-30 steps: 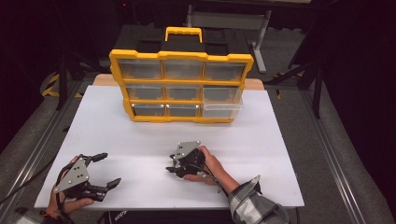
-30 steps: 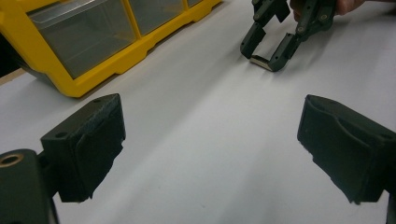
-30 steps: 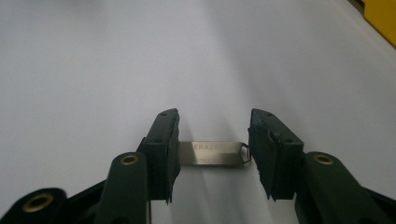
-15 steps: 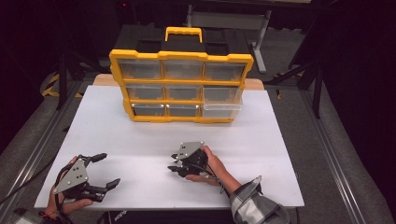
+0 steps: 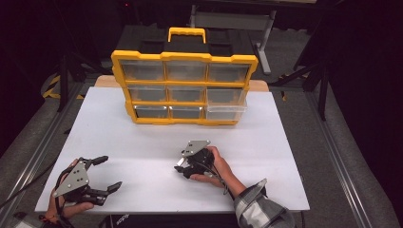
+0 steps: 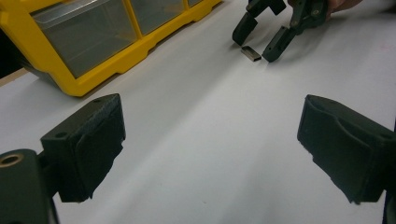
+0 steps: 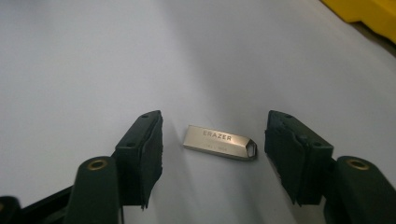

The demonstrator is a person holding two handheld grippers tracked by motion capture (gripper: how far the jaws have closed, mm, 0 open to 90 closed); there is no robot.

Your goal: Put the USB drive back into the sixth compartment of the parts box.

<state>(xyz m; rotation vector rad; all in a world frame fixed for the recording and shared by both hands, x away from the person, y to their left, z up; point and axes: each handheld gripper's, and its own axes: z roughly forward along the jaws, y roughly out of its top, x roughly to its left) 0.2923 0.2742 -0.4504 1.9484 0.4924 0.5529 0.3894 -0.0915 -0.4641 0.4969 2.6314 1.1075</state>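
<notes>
A small silver USB stick [image 7: 219, 142] marked ERAZER lies flat on the white table [image 5: 142, 137]. My right gripper [image 7: 214, 122] straddles it; its jaws have just been opening and stand apart from the stick on both sides. From the left gripper view the stick [image 6: 251, 54] lies between the right gripper's [image 6: 258, 44] black tips. In the high view the right gripper [image 5: 181, 166] sits low at the table's middle front. My left gripper [image 5: 110, 172] rests at the front left, open with nothing between its jaws [image 6: 212, 126].
A yellow organiser [image 5: 185, 88] with clear drawers stands upright at the back of the table, also seen at the upper left in the left gripper view [image 6: 93, 42]. Its bottom right drawer [image 5: 225, 113] sticks out a little. Dark floor and stands surround the table.
The right gripper's jaws stand a little wider than before, with the stick lying loose between them. The left gripper has not moved.
</notes>
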